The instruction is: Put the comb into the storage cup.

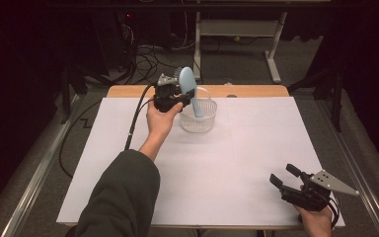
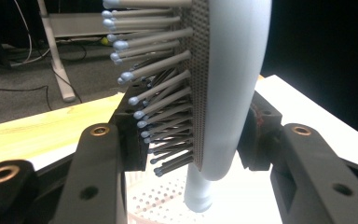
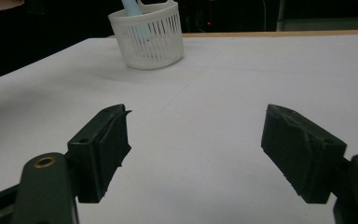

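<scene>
smooth white table (image 1: 237, 168); left claw (image 1: 185, 94) clamps bristly blue hairbrush (image 1: 187, 81) over perforated basket (image 1: 198, 121)

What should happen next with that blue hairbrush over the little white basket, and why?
Probably open the left hand-held gripper and let go. It is clamped on the hairbrush head, while the handle already points down inside the basket, so the hairbrush looks ready to stand there.

Dim room, black surroundings; the white bench (image 1: 227, 163) glares under overhead light. Shadows stay soft. The near tongs (image 2: 196, 158) blur in both gripper views; the high view looks grainy.
</scene>
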### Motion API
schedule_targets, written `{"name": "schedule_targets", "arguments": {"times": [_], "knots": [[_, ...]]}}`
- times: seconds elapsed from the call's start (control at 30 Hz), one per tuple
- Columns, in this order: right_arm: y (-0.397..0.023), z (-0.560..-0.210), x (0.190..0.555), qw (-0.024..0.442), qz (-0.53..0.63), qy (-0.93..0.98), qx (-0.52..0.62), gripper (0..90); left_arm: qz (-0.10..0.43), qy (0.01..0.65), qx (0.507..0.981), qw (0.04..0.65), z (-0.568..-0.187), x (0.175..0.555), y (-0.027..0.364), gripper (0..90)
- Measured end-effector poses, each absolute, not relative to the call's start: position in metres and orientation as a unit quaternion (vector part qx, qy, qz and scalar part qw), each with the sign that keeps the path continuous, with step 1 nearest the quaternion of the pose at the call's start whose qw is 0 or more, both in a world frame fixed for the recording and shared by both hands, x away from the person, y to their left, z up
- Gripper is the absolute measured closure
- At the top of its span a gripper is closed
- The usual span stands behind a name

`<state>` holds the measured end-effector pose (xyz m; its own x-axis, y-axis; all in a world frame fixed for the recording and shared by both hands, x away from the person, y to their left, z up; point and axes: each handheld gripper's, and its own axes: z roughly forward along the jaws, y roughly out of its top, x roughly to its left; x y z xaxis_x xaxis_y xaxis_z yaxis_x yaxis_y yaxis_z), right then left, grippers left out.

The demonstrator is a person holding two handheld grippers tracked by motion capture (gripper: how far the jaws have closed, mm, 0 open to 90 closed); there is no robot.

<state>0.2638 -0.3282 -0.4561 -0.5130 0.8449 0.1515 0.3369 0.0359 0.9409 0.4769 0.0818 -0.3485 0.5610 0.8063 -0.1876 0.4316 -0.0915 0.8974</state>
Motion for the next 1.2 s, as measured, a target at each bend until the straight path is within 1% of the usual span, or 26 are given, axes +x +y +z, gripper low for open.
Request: {"name": "schedule_targets", "arguments": {"times": [0.37, 0.6, 0.77, 1.2], "knots": [[-0.328, -0.457, 0.265, 0.232, 0.543, 0.682, 0.431, 23.6, 0.187, 0.433, 0.722, 0.507, -0.351, 0.476, 0.081, 52.8], [-0.327, -0.457, 0.265, 0.232, 0.541, 0.683, 0.432, 23.6, 0.180, 0.430, 0.720, 0.515, -0.355, 0.477, 0.075, 52.8], [-0.328, -0.457, 0.265, 0.231, 0.542, 0.682, 0.434, 23.6, 0.185, 0.440, 0.721, 0.502, -0.361, 0.481, 0.075, 52.7], [-0.327, -0.457, 0.265, 0.230, 0.543, 0.682, 0.433, 23.5, 0.168, 0.456, 0.708, 0.512, -0.375, 0.484, 0.075, 52.7]]}}
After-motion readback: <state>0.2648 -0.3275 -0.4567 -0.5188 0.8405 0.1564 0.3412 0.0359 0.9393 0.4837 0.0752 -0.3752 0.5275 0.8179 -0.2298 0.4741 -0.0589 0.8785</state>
